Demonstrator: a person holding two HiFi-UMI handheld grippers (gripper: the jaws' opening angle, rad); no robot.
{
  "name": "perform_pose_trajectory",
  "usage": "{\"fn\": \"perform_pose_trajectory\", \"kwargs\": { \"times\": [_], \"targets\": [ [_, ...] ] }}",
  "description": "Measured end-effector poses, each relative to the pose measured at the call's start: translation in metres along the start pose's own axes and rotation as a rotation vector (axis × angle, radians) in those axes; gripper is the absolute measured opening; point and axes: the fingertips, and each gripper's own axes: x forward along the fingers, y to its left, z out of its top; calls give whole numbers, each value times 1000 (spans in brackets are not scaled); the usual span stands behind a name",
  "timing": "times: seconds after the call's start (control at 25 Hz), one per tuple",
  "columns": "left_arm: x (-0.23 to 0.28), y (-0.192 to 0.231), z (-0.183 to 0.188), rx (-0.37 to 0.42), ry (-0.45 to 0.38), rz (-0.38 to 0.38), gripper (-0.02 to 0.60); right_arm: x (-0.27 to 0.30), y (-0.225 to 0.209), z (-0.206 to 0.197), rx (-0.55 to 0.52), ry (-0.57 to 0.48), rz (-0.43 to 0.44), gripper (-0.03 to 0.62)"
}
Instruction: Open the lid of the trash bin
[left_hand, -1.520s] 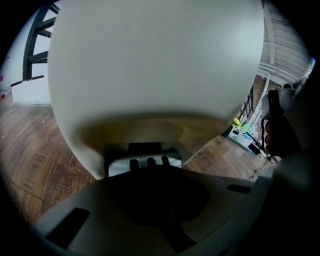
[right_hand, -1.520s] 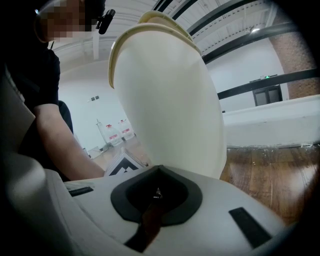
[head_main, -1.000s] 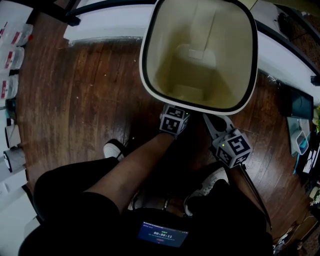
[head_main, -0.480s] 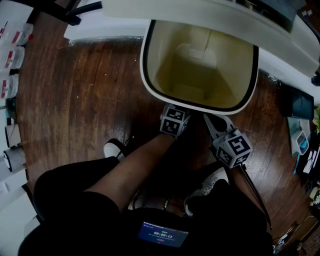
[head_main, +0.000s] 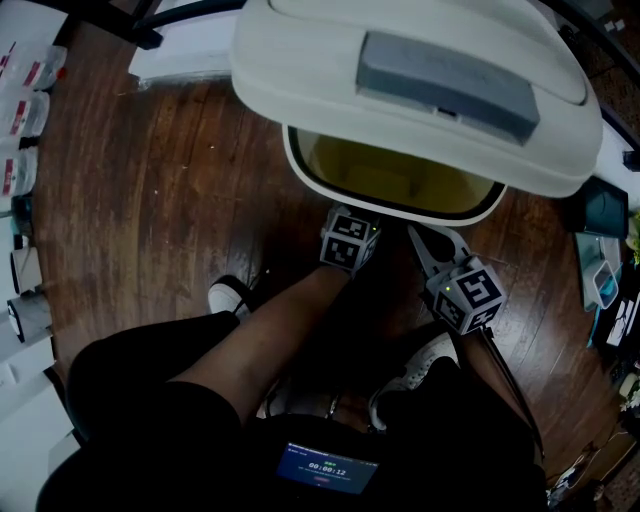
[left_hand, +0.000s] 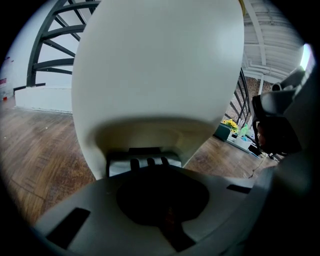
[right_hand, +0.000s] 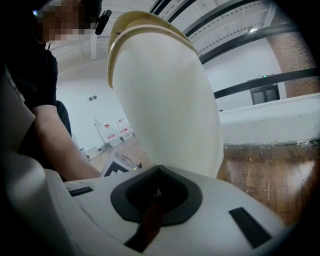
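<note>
Above bin rim (head_main: 400, 211), lid (head_main: 320, 80) ajar

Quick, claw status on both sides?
Left claw: closed, holding nothing, pointed at the pedal.
Right claw: closed, holding nothing.

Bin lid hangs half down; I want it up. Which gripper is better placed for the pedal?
Left gripper: the pedal sits straight ahead of its shut jaws at the bin base. The right gripper faces only the bin wall.
</note>
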Motion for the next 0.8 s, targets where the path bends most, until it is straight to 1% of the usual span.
{"fn": "perform_pose_trajectory", "kwargs": {
  "times": [0.4, 0.8],
  "targets": [
    [-2, 0, 1, -1, -17, 5, 29, 0, 1, -3, -2, 7, 0, 20],
    [-3, 2, 1, -29, -31, 15, 29, -1, 3, -4, -4, 10, 0, 20]
  ]
}}
